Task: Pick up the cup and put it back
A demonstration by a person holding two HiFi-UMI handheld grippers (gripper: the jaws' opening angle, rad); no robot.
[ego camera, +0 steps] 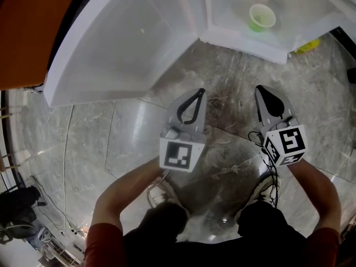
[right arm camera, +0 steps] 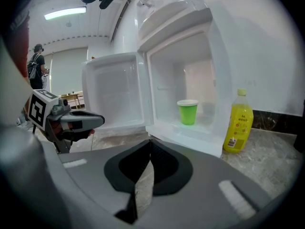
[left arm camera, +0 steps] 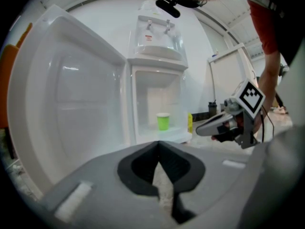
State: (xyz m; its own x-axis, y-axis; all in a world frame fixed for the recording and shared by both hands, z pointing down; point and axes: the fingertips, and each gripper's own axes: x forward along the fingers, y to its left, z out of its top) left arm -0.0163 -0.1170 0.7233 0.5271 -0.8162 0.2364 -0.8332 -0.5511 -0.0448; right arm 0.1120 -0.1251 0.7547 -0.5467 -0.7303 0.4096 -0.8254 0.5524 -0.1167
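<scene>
1. Nearest to you is the left gripper, a grey two-jaw tool with a black-and-white marker cube at its rear. You hold it low over the floor. Its jaws meet at the tips and nothing is between them.
2. Beside it and apart from it is the right gripper, of the same build. Its jaws are also closed tip to tip and hold nothing.
3. Both grippers point toward the open cabinet ahead.
4. Under and in front of the grippers lies the glossy grey veined stone floor.
5. Ahead on your left, the white plastic cabinet door stands swung wide open, its moulded inner face toward you.
6. Ahead on your right is the white lower compartment of the water dispenser, open at the front.
7. The task item, a green disposable cup, stands upright and mouth up on the floor of that compartment, clear of its walls. It is well apart from both grippers, and neither touches it.
8. Outside the compartment, just beside its right outer wall, a yellow plastic bottle with a yellow cap stands upright on the floor.
9. Farthest away, in the right gripper view, a person with a backpack stands at the far end of the room.
</scene>
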